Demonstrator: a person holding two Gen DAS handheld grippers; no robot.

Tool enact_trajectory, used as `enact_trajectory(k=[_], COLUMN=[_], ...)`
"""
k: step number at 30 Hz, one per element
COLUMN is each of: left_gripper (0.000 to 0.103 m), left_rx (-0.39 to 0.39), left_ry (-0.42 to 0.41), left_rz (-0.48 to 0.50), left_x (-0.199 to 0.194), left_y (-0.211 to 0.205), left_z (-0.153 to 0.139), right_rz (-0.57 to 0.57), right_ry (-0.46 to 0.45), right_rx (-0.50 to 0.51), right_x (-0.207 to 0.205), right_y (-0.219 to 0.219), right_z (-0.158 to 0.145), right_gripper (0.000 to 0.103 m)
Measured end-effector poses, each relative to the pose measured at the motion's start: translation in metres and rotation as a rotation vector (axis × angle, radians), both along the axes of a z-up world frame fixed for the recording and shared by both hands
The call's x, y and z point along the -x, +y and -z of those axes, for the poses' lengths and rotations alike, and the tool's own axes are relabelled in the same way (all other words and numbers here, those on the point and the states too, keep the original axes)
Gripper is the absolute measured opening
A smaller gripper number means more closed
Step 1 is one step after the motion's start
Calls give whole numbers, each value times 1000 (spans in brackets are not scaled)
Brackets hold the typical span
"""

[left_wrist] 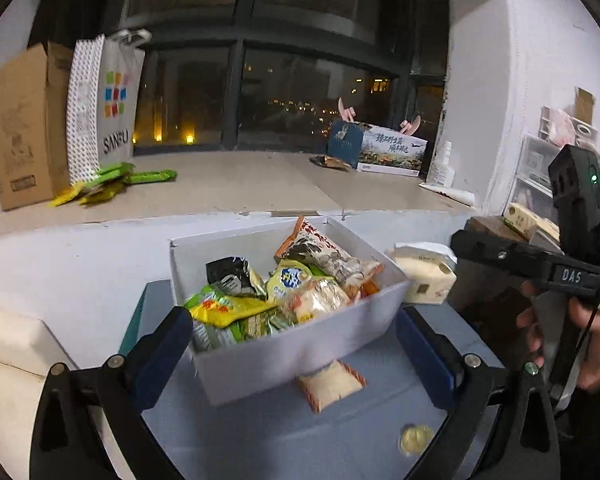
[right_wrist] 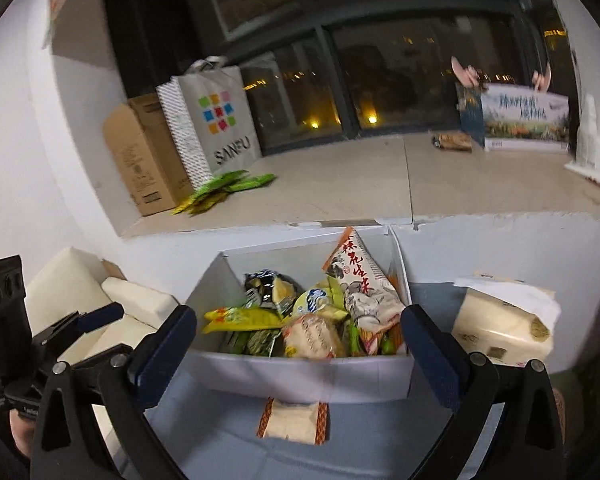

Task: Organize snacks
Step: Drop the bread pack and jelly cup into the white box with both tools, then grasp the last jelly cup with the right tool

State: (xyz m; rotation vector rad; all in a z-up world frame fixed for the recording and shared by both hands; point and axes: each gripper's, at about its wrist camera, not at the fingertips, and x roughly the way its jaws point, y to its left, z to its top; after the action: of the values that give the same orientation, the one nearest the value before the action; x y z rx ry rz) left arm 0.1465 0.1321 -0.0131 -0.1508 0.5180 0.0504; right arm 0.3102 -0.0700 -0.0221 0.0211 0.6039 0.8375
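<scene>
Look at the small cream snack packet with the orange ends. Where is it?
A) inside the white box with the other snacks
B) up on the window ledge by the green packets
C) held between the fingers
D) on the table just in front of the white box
D: the cream snack packet lies alone on the table, just in front of the white box, with nothing gripping it.

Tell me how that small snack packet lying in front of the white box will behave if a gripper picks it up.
The snack packet looks like a thin sealed wrapper with crimped orange ends, so it is probably light and crinkly rather than stiff. It lies flat on the grey surface, so it should not roll. The contents may crush if squeezed hard.
</scene>
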Motion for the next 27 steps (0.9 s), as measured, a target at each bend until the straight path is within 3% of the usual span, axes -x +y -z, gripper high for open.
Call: enact_trajectory(k=[9,16,21,27], left_gripper=[103,103,103,103], left_rx=[38,109,101,112], left_ry=[-11,-17,-13,7], left_rz=[16,28,25,22], left_x=[87,135,146,147], left_y=[-25,-40,-46,-46], left_z=[11,28,30,38], right_rz=[-24,-19,-39,-102], right_ry=[-110,-53,-5,28], right_rx=[60,92,178,264], right_x=[89,137,151,146], right_y=[-66,-106,-100,-65], right_z=[11,53,88,119], right_gripper=[103,103,103,103])
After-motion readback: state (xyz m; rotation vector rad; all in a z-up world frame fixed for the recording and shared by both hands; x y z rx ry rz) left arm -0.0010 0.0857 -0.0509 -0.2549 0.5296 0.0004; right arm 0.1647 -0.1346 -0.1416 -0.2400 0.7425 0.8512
